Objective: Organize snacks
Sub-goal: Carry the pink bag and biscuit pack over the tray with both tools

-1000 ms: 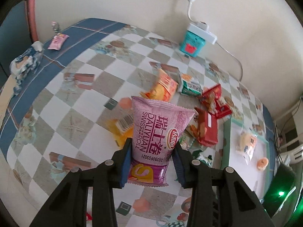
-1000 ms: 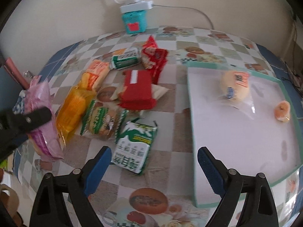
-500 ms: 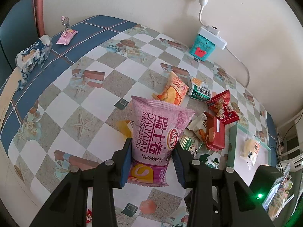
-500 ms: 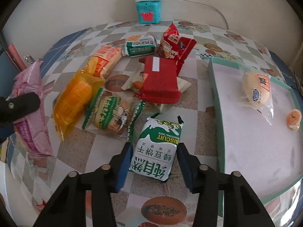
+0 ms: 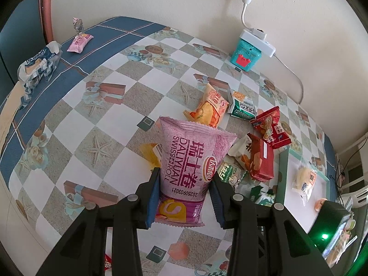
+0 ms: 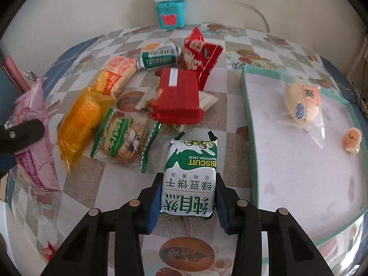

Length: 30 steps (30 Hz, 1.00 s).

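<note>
My left gripper (image 5: 185, 184) is shut on a pink Swiss roll packet (image 5: 192, 168) and holds it above the table; the packet also shows at the left of the right wrist view (image 6: 34, 142). My right gripper (image 6: 187, 188) is shut on a green and white biscuit packet (image 6: 191, 174), just left of the white tray (image 6: 250, 124). A pile of snack packets lies mid-table: a red pack (image 6: 178, 96), an orange bag (image 6: 80, 124), a green-edged cake (image 6: 124, 135). The tray holds a wrapped bun (image 6: 301, 103) and a small orange sweet (image 6: 352, 138).
A teal box with a white power strip (image 6: 171, 11) stands by the wall. A small pink packet (image 5: 79, 42) and a blue-white packet (image 5: 36, 66) lie on the blue edge of the tablecloth at far left. The checked cloth (image 5: 92, 119) is bare at left.
My right gripper moved onto the green biscuit packet, closed on it and now holds it. My left gripper has risen and drawn back with the pink packet.
</note>
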Each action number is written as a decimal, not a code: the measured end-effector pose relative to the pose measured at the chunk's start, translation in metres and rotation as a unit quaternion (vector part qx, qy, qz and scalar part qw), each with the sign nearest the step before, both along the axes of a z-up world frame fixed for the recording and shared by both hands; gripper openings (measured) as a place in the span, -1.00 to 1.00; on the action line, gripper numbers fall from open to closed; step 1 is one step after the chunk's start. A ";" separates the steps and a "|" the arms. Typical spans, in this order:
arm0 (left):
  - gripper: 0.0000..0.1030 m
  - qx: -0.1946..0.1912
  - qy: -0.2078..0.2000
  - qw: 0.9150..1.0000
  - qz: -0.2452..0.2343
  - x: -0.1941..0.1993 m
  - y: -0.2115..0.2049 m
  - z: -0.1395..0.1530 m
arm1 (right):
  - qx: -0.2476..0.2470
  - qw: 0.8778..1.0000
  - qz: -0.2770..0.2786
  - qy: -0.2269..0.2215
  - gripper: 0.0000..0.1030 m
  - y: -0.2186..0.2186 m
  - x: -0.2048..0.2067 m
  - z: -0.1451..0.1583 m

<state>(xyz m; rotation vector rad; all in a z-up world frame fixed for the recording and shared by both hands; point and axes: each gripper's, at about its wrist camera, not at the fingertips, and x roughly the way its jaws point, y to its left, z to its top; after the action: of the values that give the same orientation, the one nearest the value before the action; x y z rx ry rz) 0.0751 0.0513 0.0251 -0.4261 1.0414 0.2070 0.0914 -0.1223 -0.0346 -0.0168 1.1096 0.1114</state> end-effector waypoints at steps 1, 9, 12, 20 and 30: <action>-0.19 0.001 0.000 1.000 0.000 0.000 0.000 0.000 | 0.002 1.000 -0.003 -0.007 -0.16 -0.001 -0.001 0.004; -0.19 0.007 -0.007 1.000 -0.001 -0.001 -0.002 0.008 | 0.022 0.999 -0.017 -0.042 -0.16 -0.013 -0.006 0.030; -0.19 0.011 -0.011 1.000 -0.002 -0.002 -0.003 0.012 | 0.028 0.998 -0.025 -0.058 -0.15 -0.020 -0.008 0.041; -0.19 0.027 -0.019 0.999 -0.017 -0.003 -0.019 0.021 | 0.028 0.993 -0.092 -0.075 -0.16 -0.065 -0.009 0.058; -0.19 0.053 -0.030 0.996 -0.069 0.002 -0.066 0.034 | 0.034 0.972 -0.217 -0.082 -0.16 -0.161 -0.014 0.068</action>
<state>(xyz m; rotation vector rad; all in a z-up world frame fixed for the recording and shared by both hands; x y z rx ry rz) 0.0767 -0.0143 0.0592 -0.2621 0.9927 0.1239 0.0770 -0.2830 0.0330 0.2730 0.9222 -0.2401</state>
